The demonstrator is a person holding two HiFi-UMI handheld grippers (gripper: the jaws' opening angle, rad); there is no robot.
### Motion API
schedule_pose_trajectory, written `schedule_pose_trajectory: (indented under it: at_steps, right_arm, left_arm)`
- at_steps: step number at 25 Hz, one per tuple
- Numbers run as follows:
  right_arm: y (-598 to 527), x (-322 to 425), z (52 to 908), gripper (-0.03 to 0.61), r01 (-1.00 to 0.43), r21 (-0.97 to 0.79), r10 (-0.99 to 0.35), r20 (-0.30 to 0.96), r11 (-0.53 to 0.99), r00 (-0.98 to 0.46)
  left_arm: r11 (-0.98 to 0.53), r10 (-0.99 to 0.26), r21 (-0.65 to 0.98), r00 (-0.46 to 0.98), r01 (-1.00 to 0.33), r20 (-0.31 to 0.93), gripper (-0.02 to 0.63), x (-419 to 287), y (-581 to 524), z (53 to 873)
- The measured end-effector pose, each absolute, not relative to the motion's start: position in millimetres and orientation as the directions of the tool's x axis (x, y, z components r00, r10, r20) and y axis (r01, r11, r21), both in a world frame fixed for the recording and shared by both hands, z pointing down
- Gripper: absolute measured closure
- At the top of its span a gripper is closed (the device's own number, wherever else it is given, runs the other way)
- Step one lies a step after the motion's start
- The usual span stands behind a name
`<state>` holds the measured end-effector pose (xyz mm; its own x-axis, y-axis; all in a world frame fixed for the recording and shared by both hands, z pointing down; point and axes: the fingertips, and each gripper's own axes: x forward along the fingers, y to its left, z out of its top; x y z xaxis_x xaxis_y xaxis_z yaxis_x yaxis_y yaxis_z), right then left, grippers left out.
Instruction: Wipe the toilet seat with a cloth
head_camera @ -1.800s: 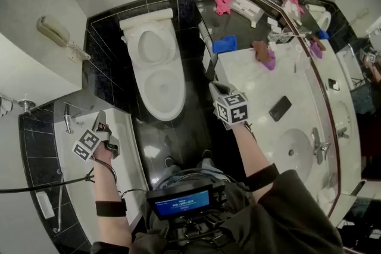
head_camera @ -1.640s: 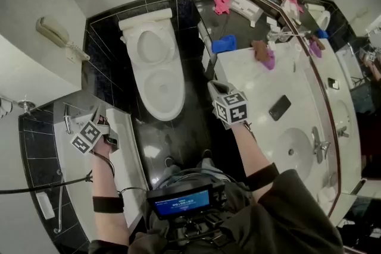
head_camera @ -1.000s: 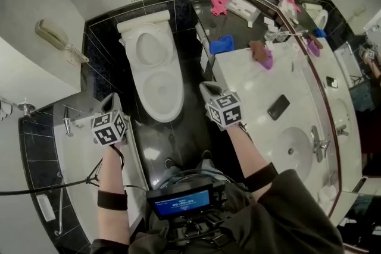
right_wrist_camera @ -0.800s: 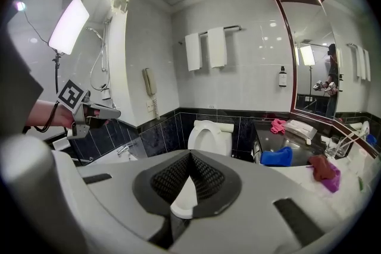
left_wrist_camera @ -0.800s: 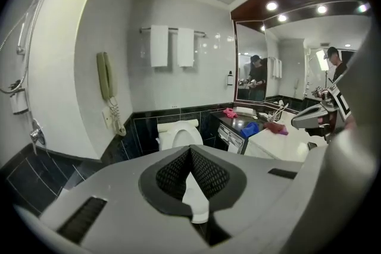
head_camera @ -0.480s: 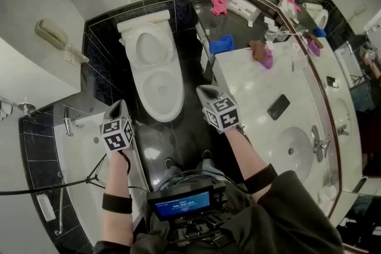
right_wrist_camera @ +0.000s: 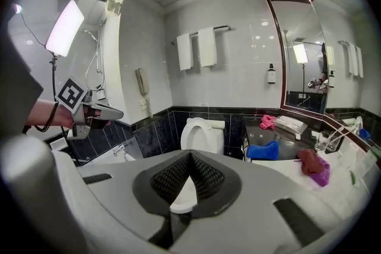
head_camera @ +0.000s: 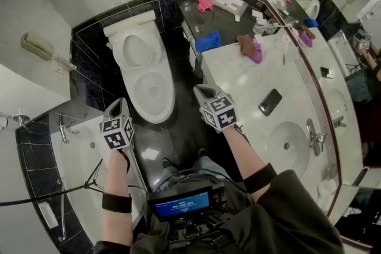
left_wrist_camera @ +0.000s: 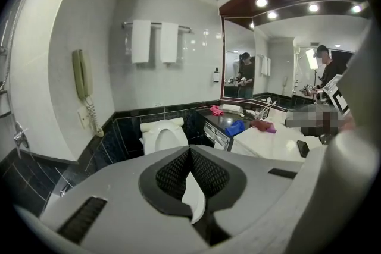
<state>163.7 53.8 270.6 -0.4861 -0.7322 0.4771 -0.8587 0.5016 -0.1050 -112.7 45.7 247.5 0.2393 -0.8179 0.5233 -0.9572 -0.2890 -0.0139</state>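
Evidently not started: left hand-held gripper (head_camera: 121, 103) and right hand-held gripper (head_camera: 200, 91) both closed, empty. The toilet seat (head_camera: 136, 95) lies ahead, between them. A blue cloth (head_camera: 208, 41) sits on the dark ledge (head_camera: 227, 21), unpicked; all wiping remains.

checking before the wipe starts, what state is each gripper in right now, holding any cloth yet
Left gripper: closed, jaws together, holding nothing.
Right gripper: closed, jaws together, holding nothing.
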Motion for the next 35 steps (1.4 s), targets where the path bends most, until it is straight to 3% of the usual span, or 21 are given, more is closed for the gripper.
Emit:
schedule_pose_trajectory:
  at_steps: [5, 13, 20, 35]
  right_arm:
    - [48.5, 206.9, 268.9, 0.563, -0.870, -0.117, -0.744, 0.472, 0.480, -0.474]
    - [37.5, 286.4, 283.3, 0.563, -0.894, -0.122, -0.766, 0.474, 0.432, -0.434]
    - [14.2, 333.0, 295.7, 0.563, -0.922, -0.124, -0.787, 0.488, 0.366, -0.378]
    - [-104.4, 377.7, 364.1, 0.563, -0.967, -0.109, -0.744, 0.621, 0.232, -0.248]
  left_arm:
    - [-0.358, -0.798, -0.023, 0.293, -0.933, 0.527, 0.579, -52.2, 31.0, 247.2]
    - [-0.507, -0.727, -0.038, 0.404, -0.861, 0.555, 0.448, 68.0, 2.7, 254.9]
    - [-0.657, -0.628, -0.070, 0.493, -0.751, 0.602, 0.382, 167.0, -45.3, 276.5]
    - [-0.880, -0.375, -0.076, 0.586, -0.470, 0.718, 0.377, 307.4, -185.8, 365.9]
